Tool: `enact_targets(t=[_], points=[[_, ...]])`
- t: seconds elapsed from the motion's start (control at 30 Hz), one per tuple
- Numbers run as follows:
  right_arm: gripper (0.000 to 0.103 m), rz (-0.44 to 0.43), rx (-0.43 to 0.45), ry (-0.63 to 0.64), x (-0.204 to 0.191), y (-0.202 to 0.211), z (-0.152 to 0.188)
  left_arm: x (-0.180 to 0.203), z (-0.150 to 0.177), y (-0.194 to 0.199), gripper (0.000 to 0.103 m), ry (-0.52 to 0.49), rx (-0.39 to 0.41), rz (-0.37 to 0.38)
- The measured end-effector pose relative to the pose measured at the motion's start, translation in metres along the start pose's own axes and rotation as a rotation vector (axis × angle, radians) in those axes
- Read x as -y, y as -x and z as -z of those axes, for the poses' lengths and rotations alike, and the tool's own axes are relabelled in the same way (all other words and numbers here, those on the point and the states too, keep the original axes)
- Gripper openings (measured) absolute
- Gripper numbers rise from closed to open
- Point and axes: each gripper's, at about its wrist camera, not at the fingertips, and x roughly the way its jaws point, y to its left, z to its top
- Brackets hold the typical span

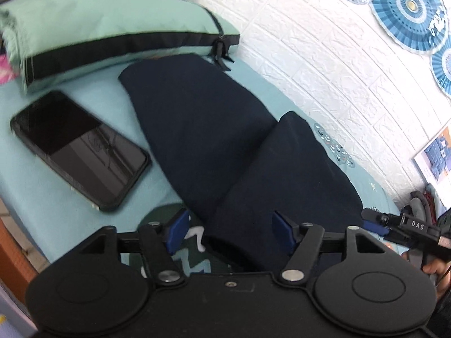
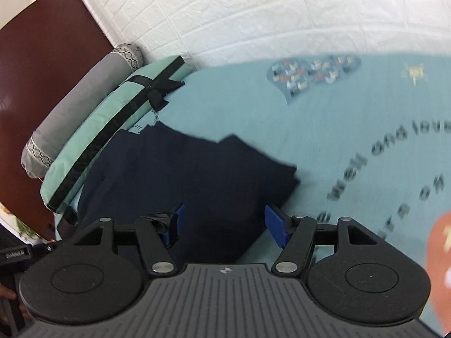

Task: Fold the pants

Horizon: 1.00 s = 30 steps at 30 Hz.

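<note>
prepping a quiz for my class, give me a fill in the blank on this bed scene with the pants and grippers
1. The dark navy pants lie on a light ____ bedsheet.
2. Beside the pants lies a black ____ with its screen up.
3. The left gripper and the right gripper both have their jaws ____.
4. The green pillow carries a ____ stripe.

Missing words: blue; phone; open; black
</note>
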Motion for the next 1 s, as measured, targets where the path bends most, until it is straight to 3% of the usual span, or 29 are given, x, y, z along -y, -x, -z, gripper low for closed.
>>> enact_targets(t=[0.17, 0.2, 0.23, 0.27, 0.3, 0.43, 0.57, 0.73, 0.83, 0.9, 1.0], points=[[0.103, -0.036, 0.004, -0.099, 0.000, -0.009, 0.016, 0.005, 0.006, -0.010, 0.103, 0.025, 0.006, 0.003], [0.097, -0.040, 0.010, -0.085, -0.004, -0.011, 0.017, 0.008, 0.006, -0.011, 0.103, 0.018, 0.002, 0.004], [0.083, -0.032, 0.017, -0.062, -0.008, -0.012, 0.018, 0.012, 0.007, -0.014, 0.103, 0.010, -0.003, 0.002], [0.042, -0.027, 0.019, -0.033, -0.012, -0.015, 0.016, 0.018, 0.007, -0.016, 0.103, -0.006, -0.007, -0.010], [0.024, -0.028, 0.022, -0.019, -0.013, -0.015, 0.013, 0.022, 0.007, -0.019, 0.103, -0.024, -0.010, -0.020], [0.014, -0.098, 0.084, -0.012, -0.013, 0.013, 0.003, 0.039, 0.011, -0.020, 0.103, -0.056, -0.028, -0.028], [0.006, -0.063, 0.129, 0.001, 0.000, 0.055, 0.001, 0.062, 0.022, -0.012, 0.103, -0.085, -0.049, 0.028], [0.009, 0.015, 0.188, -0.078, 0.039, 0.088, 0.014, 0.083, 0.039, -0.023, 0.103, -0.116, -0.116, 0.088], [0.044, 0.060, 0.187, -0.124, 0.053, 0.088, 0.027, 0.079, 0.037, -0.027, 0.103, -0.090, -0.104, 0.046], [0.092, 0.063, 0.193, -0.118, 0.053, 0.092, 0.038, 0.070, 0.031, -0.023, 0.103, -0.045, -0.069, 0.029], [0.095, 0.047, 0.161, -0.099, 0.051, 0.092, 0.048, 0.054, 0.016, -0.017, 0.103, -0.004, 0.005, -0.045]])
